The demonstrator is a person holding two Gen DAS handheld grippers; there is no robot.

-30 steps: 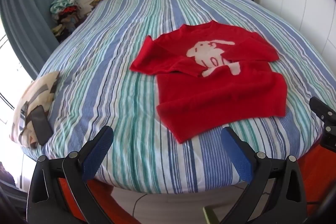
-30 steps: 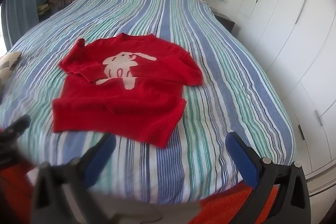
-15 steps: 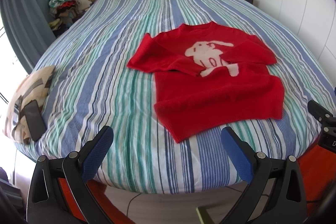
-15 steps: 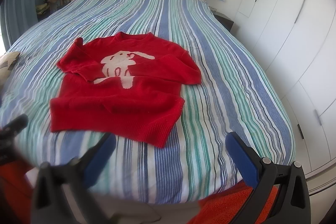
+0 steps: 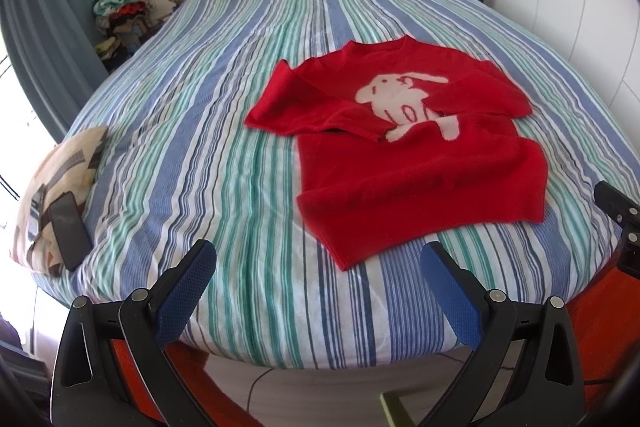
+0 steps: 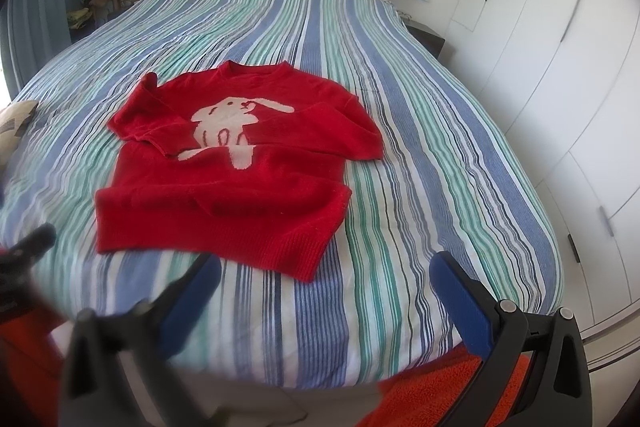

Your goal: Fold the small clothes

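Note:
A small red sweater [image 5: 416, 163] with a white rabbit on its chest lies flat on the striped bed [image 5: 224, 131], both sleeves folded in across the front. It also shows in the right wrist view [image 6: 236, 183]. My left gripper [image 5: 318, 279] is open and empty, held over the foot edge of the bed, short of the sweater's hem. My right gripper [image 6: 326, 291] is open and empty, also over the foot edge, just below the hem's right corner.
A patterned cushion [image 5: 60, 183] with a dark phone [image 5: 70, 231] on it lies at the bed's left edge. A clothes pile [image 5: 120, 7] sits at the far left by the curtain. White wardrobe doors [image 6: 560, 75] line the right. An orange rug [image 6: 436, 391] lies below.
Both grippers have moved slightly forward toward the bed, so the sweater sits a little nearer in view. Jaws stayed open.

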